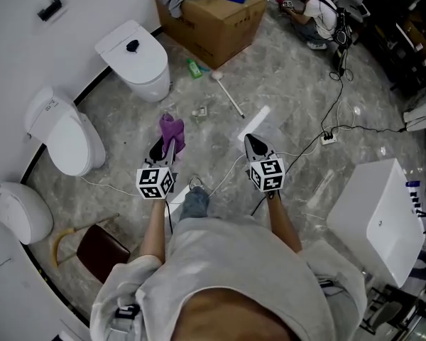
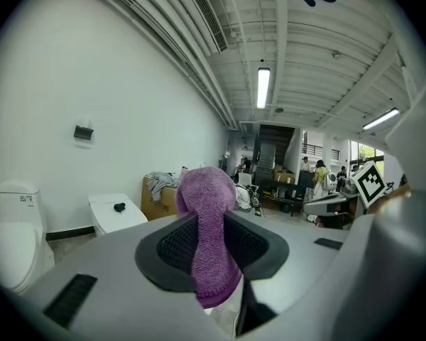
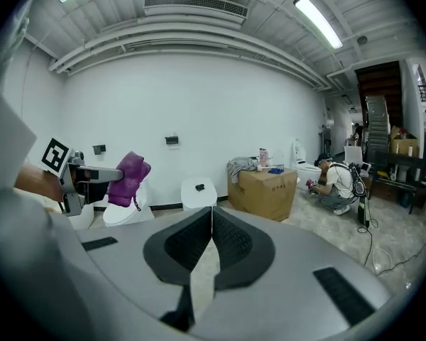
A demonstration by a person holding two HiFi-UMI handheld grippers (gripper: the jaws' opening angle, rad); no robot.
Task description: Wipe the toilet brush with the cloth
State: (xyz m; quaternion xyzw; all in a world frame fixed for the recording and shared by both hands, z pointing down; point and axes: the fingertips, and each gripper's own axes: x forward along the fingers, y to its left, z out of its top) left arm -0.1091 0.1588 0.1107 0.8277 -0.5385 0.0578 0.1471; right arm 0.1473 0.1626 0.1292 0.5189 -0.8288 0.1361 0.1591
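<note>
The toilet brush (image 1: pixel 228 95) lies on the marble floor ahead of both grippers, head end toward the cardboard box. My left gripper (image 1: pixel 165 148) is shut on a purple cloth (image 1: pixel 172 129), which sticks up out of the jaws; in the left gripper view the cloth (image 2: pixel 206 241) fills the gap between the pads. My right gripper (image 1: pixel 253 145) is held level with it to the right, shut with nothing in it, and its pads (image 3: pixel 224 236) meet in the right gripper view. That view also shows the cloth (image 3: pixel 128 178) at the left. Both grippers are above the floor, short of the brush.
Three white toilets (image 1: pixel 138 60) (image 1: pixel 65 135) (image 1: pixel 21 212) line the curved wall at left. A cardboard box (image 1: pixel 214 14) with rags stands at the back, with a green bottle (image 1: pixel 194 68) beside it. A white cabinet (image 1: pixel 383 217) is at right, cables (image 1: pixel 328 138) cross the floor, and a person crouches (image 1: pixel 317 14) far back.
</note>
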